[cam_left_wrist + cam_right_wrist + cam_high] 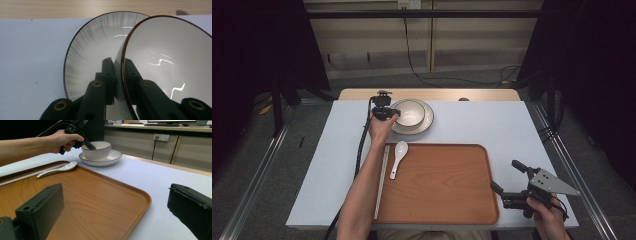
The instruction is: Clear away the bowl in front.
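A white bowl (409, 112) with a dark rim sits in a white plate (428, 124) at the back of the table. My left gripper (393, 116) is shut on the bowl's near-left rim. In the left gripper view one jaw is inside the bowl (170, 55) and the other outside, over the plate (92, 50); the left gripper (119, 62) pinches the rim. My right gripper (504, 174) stands open with nothing between its jaws, at the tray's front right corner. In the right gripper view the right gripper (115, 197) has its wide-apart jaws facing the bowl (97, 151) across the tray.
A wooden tray (442, 185) lies at the table's front middle. On its left part lie a white spoon (398, 156) and a pair of pale chopsticks (382, 180) along the left rim. Pale blue tabletop (492, 125) surrounds it.
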The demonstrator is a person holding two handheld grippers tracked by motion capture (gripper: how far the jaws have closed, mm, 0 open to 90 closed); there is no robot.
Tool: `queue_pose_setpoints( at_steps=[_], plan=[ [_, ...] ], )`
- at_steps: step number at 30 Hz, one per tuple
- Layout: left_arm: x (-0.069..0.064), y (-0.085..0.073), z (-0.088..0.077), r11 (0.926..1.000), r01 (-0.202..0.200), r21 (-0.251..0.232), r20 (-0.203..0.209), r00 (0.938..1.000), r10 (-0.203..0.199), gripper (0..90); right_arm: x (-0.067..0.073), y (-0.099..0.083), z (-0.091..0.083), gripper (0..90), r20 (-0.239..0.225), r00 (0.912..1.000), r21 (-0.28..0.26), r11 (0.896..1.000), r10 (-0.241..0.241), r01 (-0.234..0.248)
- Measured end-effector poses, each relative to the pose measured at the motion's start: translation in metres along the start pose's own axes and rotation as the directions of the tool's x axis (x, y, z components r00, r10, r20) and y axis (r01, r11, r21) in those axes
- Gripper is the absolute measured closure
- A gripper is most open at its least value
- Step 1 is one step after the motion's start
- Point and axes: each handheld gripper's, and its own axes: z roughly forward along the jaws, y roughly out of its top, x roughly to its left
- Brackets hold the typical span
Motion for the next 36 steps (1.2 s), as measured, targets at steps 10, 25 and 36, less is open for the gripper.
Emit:
queue_pose_setpoints(
  at_steps=[10,25,36],
  plan=[
    [-0.001,0.002,-0.006,0.9999,-0.012,0.004,0.017,0.9998,0.012,82.0,0.0,0.0,0.0,0.6,-0.005,1.0,-0.003,1.0,0.001,-0.001],
    [0.007,0.002,-0.02,0.9991,-0.02,-0.037,0.014,0.9997,0.02,81.9,0.001,0.0,-0.001,0.6,-0.001,1.0,-0.005,1.0,0.002,-0.002],
    [0.007,0.005,-0.04,0.9975,-0.043,-0.055,0.04,0.9982,0.046,81.8,0.001,0.0,0.0,0.6,-0.004,1.0,-0.003,1.0,0.0,0.0]
  ],
)
